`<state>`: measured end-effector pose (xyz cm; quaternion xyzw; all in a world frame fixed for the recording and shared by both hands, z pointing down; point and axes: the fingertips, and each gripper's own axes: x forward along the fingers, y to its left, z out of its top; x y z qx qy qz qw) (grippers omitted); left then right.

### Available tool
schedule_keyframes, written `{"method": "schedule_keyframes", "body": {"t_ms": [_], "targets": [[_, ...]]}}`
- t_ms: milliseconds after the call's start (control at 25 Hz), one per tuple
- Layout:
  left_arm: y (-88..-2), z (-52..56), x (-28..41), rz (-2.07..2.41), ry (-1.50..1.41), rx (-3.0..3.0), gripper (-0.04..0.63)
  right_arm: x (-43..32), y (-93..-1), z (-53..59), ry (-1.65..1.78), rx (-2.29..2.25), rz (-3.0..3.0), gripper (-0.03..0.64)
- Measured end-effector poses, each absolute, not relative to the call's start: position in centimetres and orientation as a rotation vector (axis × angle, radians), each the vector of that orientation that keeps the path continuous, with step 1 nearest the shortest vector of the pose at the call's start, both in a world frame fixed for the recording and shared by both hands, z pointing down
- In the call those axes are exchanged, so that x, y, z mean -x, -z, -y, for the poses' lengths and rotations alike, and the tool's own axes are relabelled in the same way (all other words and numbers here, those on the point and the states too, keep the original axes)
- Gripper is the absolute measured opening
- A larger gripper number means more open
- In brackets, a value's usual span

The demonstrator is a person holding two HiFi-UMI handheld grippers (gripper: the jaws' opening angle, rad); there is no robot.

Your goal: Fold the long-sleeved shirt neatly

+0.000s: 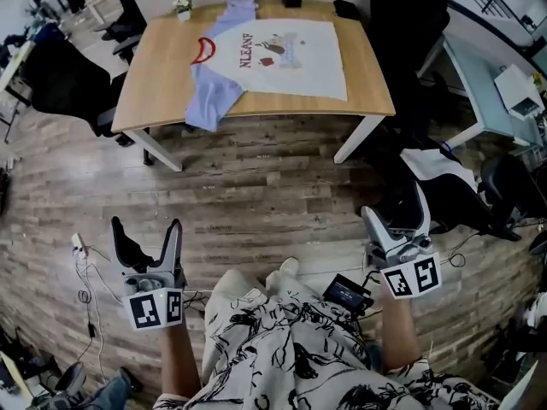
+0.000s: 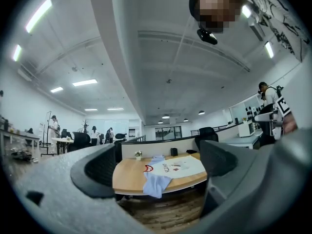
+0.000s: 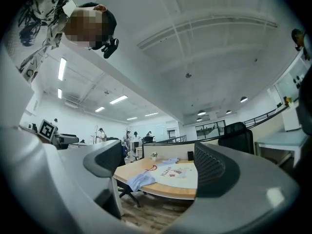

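Head view: the long-sleeved shirt lies spread on the wooden table, well ahead across the floor, 1 lilac sleeve drooping over the near edge. The left gripper and right gripper are held low, fingers spread, nothing between them. Left gripper view: jaws wide apart, framing the distant shirt. Right gripper view: the same. Folding looks not yet begun; next comes walking up to the table and lifting that hanging sleeve

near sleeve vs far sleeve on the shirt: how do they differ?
The near sleeve drapes over the front edge of the table, its end hanging off; the far sleeve lies on top, near the small plant. The near sleeve looks spread wider, the far sleeve shorter and bunched. Both are lavender, unlike the white body.
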<state>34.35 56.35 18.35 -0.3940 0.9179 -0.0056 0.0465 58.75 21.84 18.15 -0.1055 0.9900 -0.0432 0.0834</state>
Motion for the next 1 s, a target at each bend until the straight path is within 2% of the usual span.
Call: {"method": "schedule_keyframes", "body": {"t_ms": [200, 400, 1000], "targets": [[-20.1, -54.2, -32.8, -2.827, 0.023, 1.215, 0.526, -55.7, -19.1, -20.2, 0.148, 0.291, -2.965, 0.46], [-21.3, -52.1, -28.4, -2.837, 0.046, 1.192, 0.526, -52.4, -19.9, -18.0, 0.142, 0.313, -2.983, 0.46], [-19.3, -43.2, -7.2, -2.758, 0.084, 1.339, 0.526, -34.6, -16.9, -10.0, 0.103, 0.484, -2.934, 0.46]]}}
